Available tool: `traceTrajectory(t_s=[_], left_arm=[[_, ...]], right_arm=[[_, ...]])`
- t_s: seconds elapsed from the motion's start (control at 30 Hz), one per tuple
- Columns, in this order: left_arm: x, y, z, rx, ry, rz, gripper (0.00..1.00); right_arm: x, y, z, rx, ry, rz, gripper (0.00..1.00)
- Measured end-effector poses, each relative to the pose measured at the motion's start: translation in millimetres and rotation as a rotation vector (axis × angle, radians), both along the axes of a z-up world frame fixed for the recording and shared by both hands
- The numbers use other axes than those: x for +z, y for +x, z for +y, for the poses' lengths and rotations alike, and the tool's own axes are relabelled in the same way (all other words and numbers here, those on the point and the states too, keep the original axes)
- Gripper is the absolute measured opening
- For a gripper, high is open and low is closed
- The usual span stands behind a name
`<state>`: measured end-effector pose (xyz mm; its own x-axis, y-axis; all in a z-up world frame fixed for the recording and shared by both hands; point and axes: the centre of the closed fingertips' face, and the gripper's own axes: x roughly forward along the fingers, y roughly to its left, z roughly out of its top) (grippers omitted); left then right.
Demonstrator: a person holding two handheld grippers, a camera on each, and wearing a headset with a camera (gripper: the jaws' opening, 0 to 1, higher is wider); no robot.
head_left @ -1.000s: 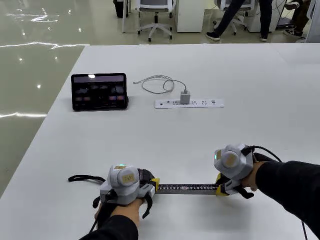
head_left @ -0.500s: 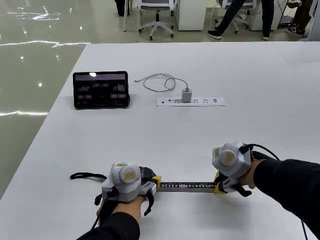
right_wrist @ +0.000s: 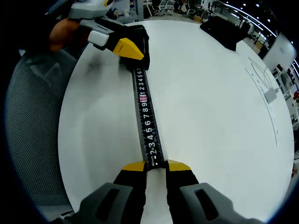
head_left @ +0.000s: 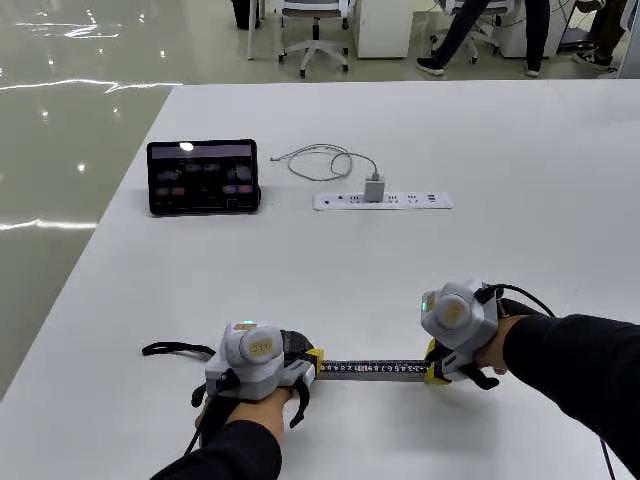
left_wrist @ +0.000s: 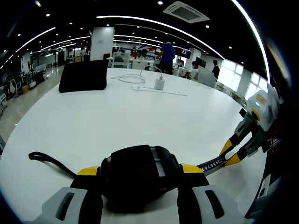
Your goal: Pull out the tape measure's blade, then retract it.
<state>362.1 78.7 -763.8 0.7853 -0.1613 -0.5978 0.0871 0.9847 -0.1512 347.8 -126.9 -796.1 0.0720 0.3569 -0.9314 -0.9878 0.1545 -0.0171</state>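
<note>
1. Left hand-held gripper [head_left: 309, 362]: jaws closed around tape case [left_wrist: 138, 163], which rests on table [head_left: 400, 270] near its front edge.
2. Right hand-held gripper [right_wrist: 155, 166]: jaws pinching blade [right_wrist: 145, 112] tip.
3. Blade: drawn out flat between both grippers, numbers upward.

1. The tape measure case [left_wrist: 139, 161]: its lower part sits behind the jaws of the left gripper [left_wrist: 140, 170], which clamp its sides. In the head view the gripper's body covers most of it.
2. The blade [right_wrist: 145, 116]: the end farthest from the case is pinched between the jaw tips of the right gripper [right_wrist: 154, 166], so its hook cannot be made out. In the head view its numerals are too small to read.
3. The tablet [head_left: 203, 177], far beyond the case: its screen content is too small to tell.
4. People [head_left: 480, 25] and an office chair [head_left: 313, 25], farthest beyond the case, past the bench [head_left: 450, 130]: the top edge cuts them off.
</note>
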Motion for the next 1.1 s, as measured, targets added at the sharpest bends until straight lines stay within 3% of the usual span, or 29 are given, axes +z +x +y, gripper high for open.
traceTrajectory(t_s=[0.73, 1.1], left_arm=[[0.2, -0.5, -0.5, 0.000, -0.003, 0.002, 0.61], [0.4, -0.3, -0.4, 0.000, -0.003, 0.002, 0.61]], right_arm=[[-0.6, -1.3, 11.6, 0.008, -0.001, 0.002, 0.12], [-0.3, -1.8, 18.4, 0.002, 0.026, -0.003, 0.12]])
